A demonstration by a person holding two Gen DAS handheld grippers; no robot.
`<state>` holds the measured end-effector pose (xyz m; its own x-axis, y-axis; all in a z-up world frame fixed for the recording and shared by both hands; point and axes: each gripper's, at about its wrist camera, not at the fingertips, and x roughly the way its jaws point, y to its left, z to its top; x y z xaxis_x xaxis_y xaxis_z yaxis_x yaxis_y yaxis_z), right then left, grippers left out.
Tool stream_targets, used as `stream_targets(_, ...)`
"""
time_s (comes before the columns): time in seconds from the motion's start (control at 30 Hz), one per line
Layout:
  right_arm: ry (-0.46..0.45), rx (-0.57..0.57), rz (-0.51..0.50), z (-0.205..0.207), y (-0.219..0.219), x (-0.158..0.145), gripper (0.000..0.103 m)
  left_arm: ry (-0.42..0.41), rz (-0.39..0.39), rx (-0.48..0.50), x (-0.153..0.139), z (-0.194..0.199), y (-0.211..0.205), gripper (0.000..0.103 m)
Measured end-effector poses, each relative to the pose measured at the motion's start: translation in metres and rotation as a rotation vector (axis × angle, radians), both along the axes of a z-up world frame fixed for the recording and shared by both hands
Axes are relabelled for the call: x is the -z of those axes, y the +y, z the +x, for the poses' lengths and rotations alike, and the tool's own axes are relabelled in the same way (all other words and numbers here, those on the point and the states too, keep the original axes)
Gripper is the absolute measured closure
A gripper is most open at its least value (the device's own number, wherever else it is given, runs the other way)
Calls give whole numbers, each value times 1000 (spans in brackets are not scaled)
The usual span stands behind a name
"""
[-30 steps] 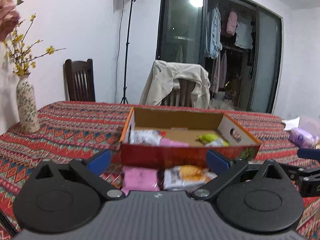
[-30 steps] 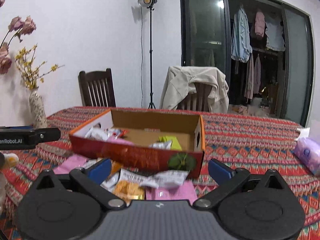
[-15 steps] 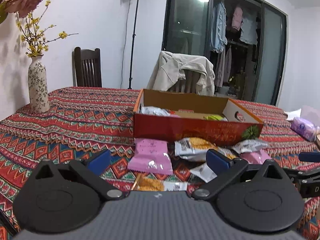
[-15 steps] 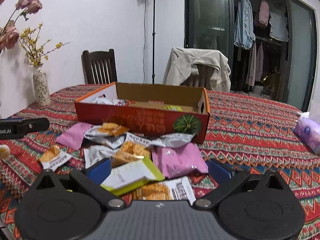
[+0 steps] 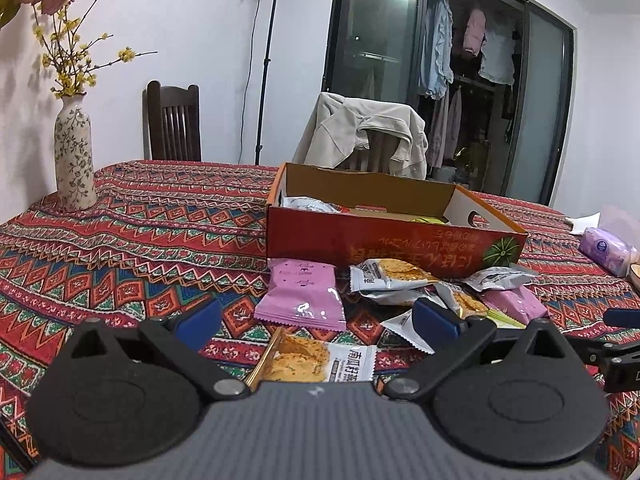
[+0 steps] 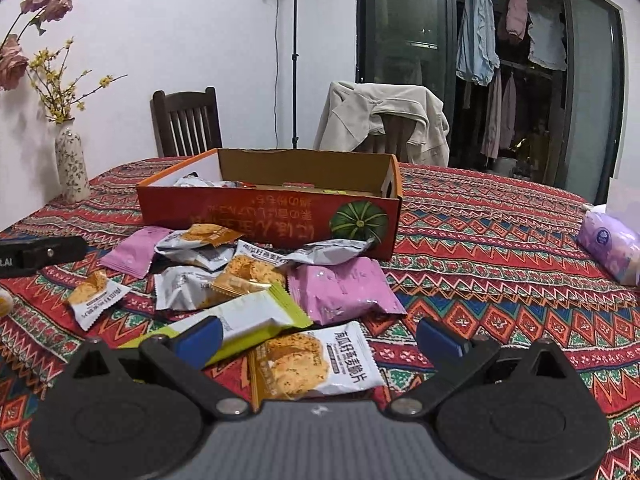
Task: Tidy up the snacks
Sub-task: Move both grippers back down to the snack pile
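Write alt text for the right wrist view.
The open right gripper hovers over loose snack packets heaped on a patterned tablecloth before an open red cardboard box. A green-edged packet lies nearest its fingers.

Table (image 6: 500, 240): carries everything below; covered by a cloth.
Box (image 6: 280, 216): mid-table, open top; a few packets lie inside.
Snack packets (image 6: 240, 280): heaped on the table just near of the box, some overlapping.
Nearest packet (image 6: 316, 364): near edge of the heap, between the fingers of the right hand-held gripper (image 6: 318, 338).
Left hand-held gripper (image 5: 316, 320): left of the heap, a packet (image 5: 316, 360) lying between its fingers.
Vase (image 6: 72, 168): far left on the table.
Tissue pack (image 6: 612, 248): right edge of the table, well apart from the box.
Chairs (image 6: 186, 122): behind the table's far side; a jacket (image 6: 384, 120) hangs on the right one.
Lamp stand (image 6: 295, 60): between the chairs, against the wall.
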<state>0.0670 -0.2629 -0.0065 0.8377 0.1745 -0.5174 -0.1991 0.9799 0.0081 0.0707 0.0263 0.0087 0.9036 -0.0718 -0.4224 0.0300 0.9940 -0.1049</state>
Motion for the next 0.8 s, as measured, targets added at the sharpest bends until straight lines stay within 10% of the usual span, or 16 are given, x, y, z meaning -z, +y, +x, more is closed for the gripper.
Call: stream_targets(0.8, 180, -59, -36, 46, 11, 32, 0, 44, -32, 4, 13, 3, 5, 0)
